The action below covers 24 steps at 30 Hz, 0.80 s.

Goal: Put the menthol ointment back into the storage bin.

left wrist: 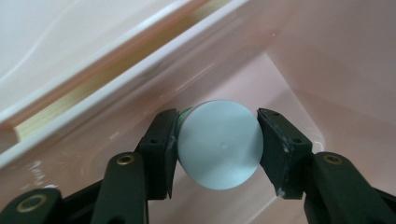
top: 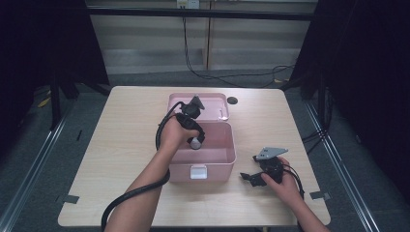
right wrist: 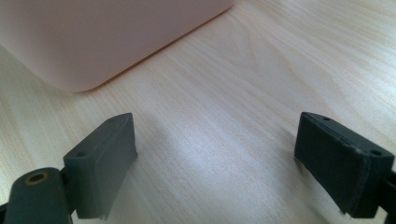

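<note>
A lab recording bay: a lone table (top: 121, 145) between black curtains (top: 43, 43), with floor rails (top: 38, 150) and loose cables (top: 227, 77).

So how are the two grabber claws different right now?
The left gripper is shut on a pale round-ended container, while the right gripper is open with nothing between its jaws. The left gripper reaches down inside the pink box; the right gripper sits beside that box, low over the wooden table. Both have black jaws.

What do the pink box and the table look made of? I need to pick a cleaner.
Pink box: likely plastic, smooth and glossy, with highlights on its walls. Table: wood or wood-look laminate, matte, pale with fine grain lines.
</note>
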Each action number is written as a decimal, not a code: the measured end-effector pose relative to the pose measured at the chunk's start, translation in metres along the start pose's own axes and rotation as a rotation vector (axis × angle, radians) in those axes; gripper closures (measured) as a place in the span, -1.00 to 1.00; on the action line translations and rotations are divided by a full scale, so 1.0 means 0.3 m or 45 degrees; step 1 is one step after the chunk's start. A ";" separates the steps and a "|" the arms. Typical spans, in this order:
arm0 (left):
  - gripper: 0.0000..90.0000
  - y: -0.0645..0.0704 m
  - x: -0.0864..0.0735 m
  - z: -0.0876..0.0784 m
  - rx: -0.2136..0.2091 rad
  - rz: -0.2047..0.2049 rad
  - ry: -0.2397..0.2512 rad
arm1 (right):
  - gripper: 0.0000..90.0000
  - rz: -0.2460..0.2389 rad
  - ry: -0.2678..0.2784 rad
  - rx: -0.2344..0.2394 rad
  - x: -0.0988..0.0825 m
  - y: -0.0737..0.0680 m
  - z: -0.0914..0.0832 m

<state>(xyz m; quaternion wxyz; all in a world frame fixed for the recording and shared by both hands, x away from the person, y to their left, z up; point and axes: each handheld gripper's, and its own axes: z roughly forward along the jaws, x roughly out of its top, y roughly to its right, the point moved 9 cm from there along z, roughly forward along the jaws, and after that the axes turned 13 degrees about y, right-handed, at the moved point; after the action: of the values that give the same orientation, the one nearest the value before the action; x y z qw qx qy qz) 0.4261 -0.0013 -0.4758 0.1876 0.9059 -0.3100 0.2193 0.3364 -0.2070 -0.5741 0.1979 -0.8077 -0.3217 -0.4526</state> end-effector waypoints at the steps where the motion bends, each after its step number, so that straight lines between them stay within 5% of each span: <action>1: 0.11 0.001 0.001 0.005 0.001 0.000 0.007 | -0.74 0.000 0.000 0.001 0.000 0.000 0.000; 24: 0.11 0.002 -0.022 0.079 -0.002 0.005 0.010 | -0.74 -0.001 0.000 0.000 0.000 0.000 0.000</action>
<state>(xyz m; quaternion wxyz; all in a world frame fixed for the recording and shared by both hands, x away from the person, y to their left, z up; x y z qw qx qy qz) 0.4277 -0.0099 -0.4989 0.1892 0.9042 -0.3113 0.2229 0.3365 -0.2070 -0.5742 0.1978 -0.8075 -0.3221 -0.4528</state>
